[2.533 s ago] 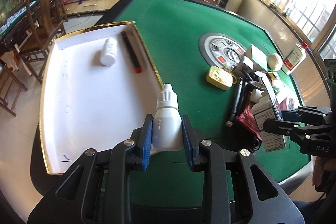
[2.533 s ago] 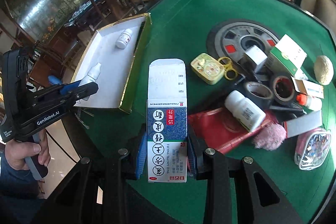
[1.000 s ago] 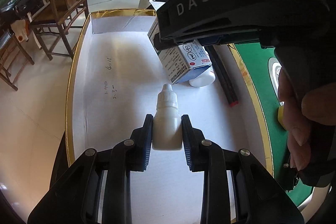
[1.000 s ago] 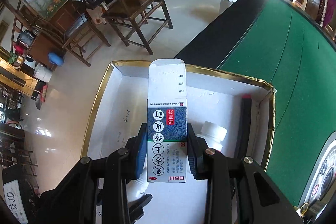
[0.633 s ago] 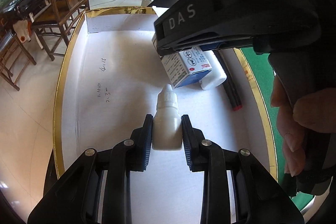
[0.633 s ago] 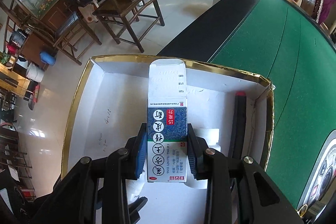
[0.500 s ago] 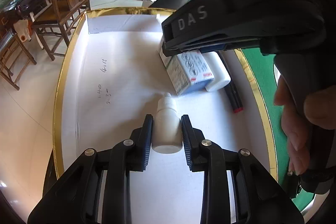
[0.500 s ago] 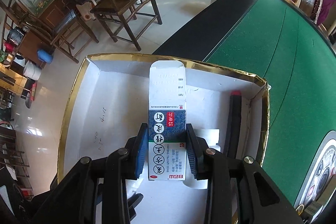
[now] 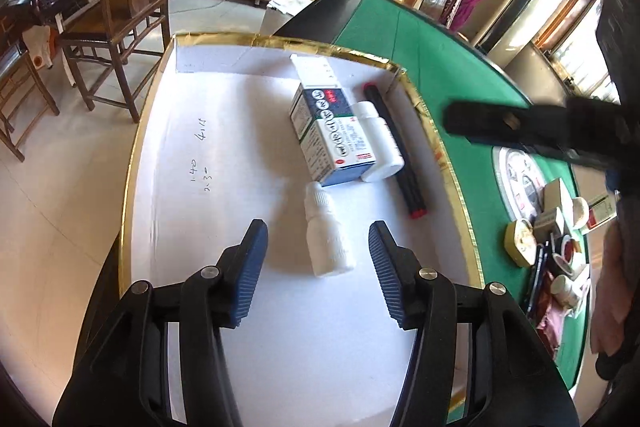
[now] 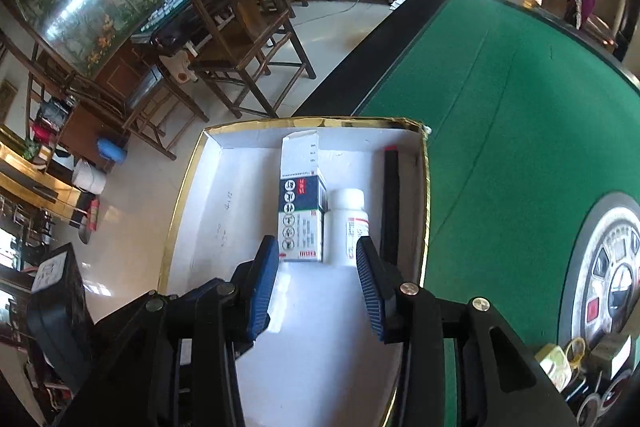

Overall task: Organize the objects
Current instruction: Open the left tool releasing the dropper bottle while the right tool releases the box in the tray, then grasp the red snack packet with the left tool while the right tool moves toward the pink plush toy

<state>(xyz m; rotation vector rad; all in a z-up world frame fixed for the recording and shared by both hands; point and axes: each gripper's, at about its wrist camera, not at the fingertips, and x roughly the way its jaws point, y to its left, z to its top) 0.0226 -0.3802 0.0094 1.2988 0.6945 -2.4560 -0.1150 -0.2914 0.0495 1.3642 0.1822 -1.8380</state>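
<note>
A white dropper bottle (image 9: 329,241) lies on the floor of the white, gold-rimmed tray (image 9: 131,163). It sits between the fingers of my left gripper (image 9: 318,227), whose jaws are opening and do not touch it. Further in lie a blue-and-white medicine box (image 9: 332,131), a white pill bottle (image 9: 380,149) and a black marker (image 9: 396,151), side by side. My right gripper (image 10: 317,243) hovers above the tray (image 10: 176,211), behind the box (image 10: 300,215) and pill bottle (image 10: 346,223). Its jaws are opening with nothing between the pads. The marker (image 10: 391,203) lies along the right wall.
The tray rests on the left end of a green felt table (image 10: 520,107). A pile of small items (image 9: 552,239) and a round dial (image 10: 608,267) lie to the right. Wooden chairs (image 9: 120,7) stand on the tiled floor beyond the tray. A hand (image 9: 612,291) holds the right gripper's handle.
My left jaws spread and let go of the dropper bottle, which now lies on the tray. My right gripper released the medicine box beside the pill bottle and pulled back to the right.
</note>
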